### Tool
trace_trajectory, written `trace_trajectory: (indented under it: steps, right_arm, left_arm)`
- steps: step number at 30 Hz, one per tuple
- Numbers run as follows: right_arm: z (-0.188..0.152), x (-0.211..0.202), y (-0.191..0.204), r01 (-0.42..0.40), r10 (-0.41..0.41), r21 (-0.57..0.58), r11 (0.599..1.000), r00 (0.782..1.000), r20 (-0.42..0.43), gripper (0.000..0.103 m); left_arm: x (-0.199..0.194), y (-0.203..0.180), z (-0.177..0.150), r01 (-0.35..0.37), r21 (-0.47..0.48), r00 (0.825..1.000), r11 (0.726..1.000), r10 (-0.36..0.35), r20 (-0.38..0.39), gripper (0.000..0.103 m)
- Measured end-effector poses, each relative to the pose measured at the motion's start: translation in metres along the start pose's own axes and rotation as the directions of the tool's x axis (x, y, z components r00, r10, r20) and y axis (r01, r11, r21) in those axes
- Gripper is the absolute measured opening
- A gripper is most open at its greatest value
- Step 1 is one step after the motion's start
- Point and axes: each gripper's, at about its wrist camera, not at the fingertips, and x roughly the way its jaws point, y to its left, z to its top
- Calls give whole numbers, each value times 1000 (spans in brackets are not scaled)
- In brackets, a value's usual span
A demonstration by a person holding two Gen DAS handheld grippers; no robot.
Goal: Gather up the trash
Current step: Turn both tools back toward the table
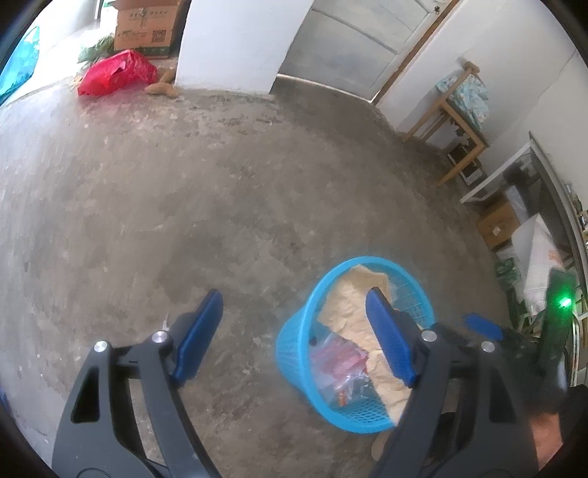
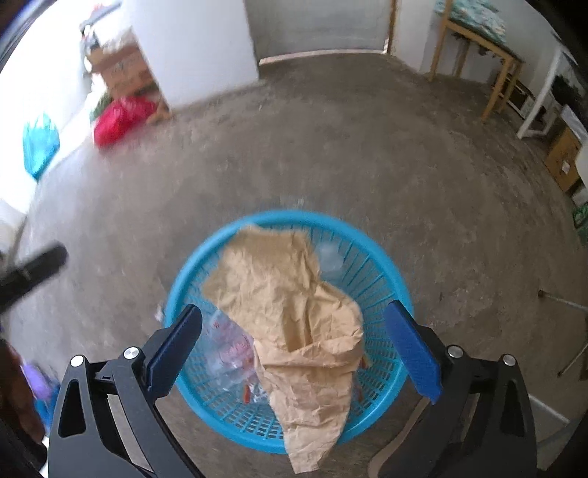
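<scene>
**Paper bag in the blue basket, both my claws apart**

From my left claw I see a wide stretch of concrete floor, with a red plastic bag and a cardboard box at its far left edge by the white wall. The blue basket stands on the floor to the right, partly hidden behind my right-hand finger. My left claw's jaws stand well apart with nothing between them but bare floor.

From my right claw I look almost straight down into the basket. This view alone shows the crumpled brown paper bag whole: it lies across the basket, its lower end draped over the near rim. Beneath it sit clear plastic wrappers, blurred and hard to name. My right claw's jaws are spread wide on either side of the basket, touching neither paper nor rim.

At the far right, a wooden table stands against the wall, cut off by the frame.
</scene>
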Motion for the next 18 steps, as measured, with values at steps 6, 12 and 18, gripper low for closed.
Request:
trace_trajectory:
  steps: [6, 12, 18]
  right_arm:
    - [11, -37, -23, 2, -9, 71, 997, 995, 95, 97]
    - [20, -76, -34, -35, 19, 91, 995, 984, 176, 97]
    - [42, -181, -68, -66, 30, 83, 994, 925, 378, 97]
  left_arm:
    - [-3, -31, 5, 25, 58, 1000, 998, -26, 8, 76]
    - [-19, -70, 16, 84, 110, 995, 990, -89, 41, 76]
    - [-44, -136, 43, 134, 222, 983, 966, -158, 94, 76]
